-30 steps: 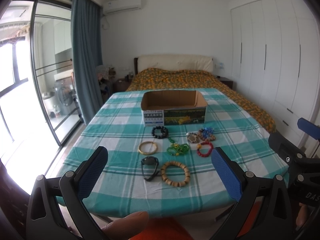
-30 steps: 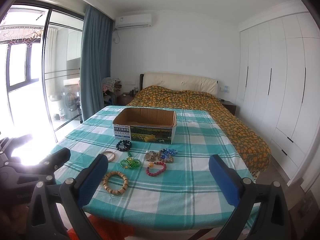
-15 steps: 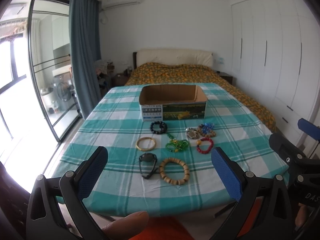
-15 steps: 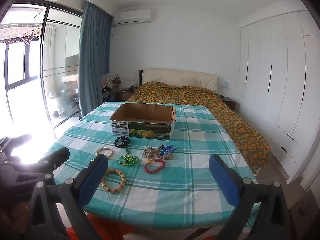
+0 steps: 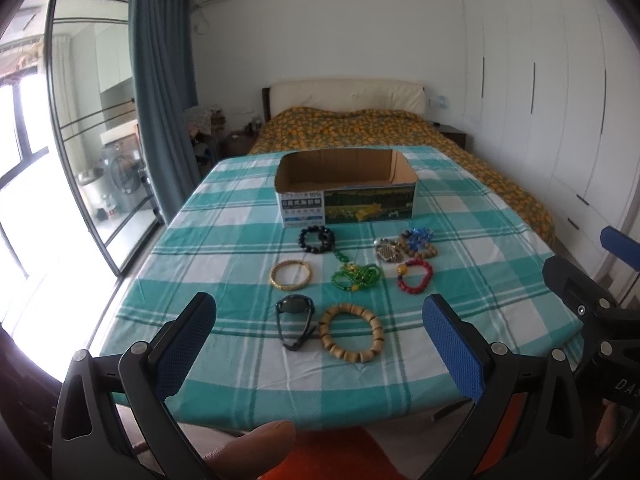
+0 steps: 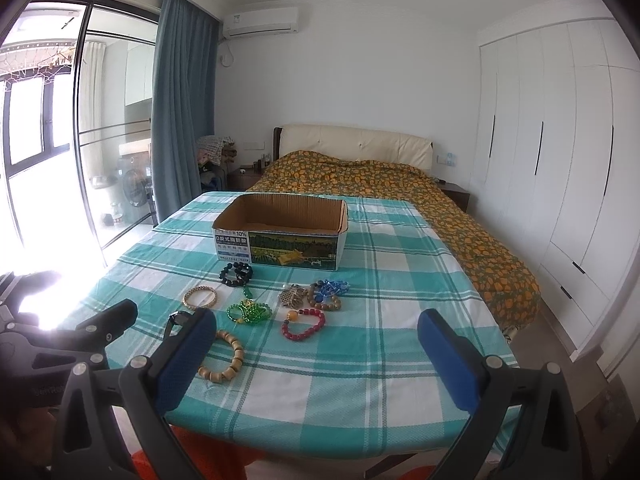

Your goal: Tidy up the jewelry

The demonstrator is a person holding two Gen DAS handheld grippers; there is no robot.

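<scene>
Left wrist: left gripper (image 5: 320, 334) spread wide, holding nothing, short of the table edge. Jewelry lies in front of the cardboard box (image 5: 346, 191): black bead bracelet (image 5: 316, 239) nearest it, wooden bead bracelet (image 5: 351, 333) farthest.

Right wrist: right gripper (image 6: 317, 346) also spread, empty; red bead bracelet (image 6: 303, 323) in front of the box.

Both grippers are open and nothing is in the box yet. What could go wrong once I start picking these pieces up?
1. The green bead strand lies tangled, with a bit trailing toward the black bead bracelet; lifting one may drag the other.
2. The metal piece touches the brown-and-blue bead pile, so a pinch may catch both.
3. The wooden bead bracelet touches the dark watch near the table's front edge; a nudge could push either off.
</scene>
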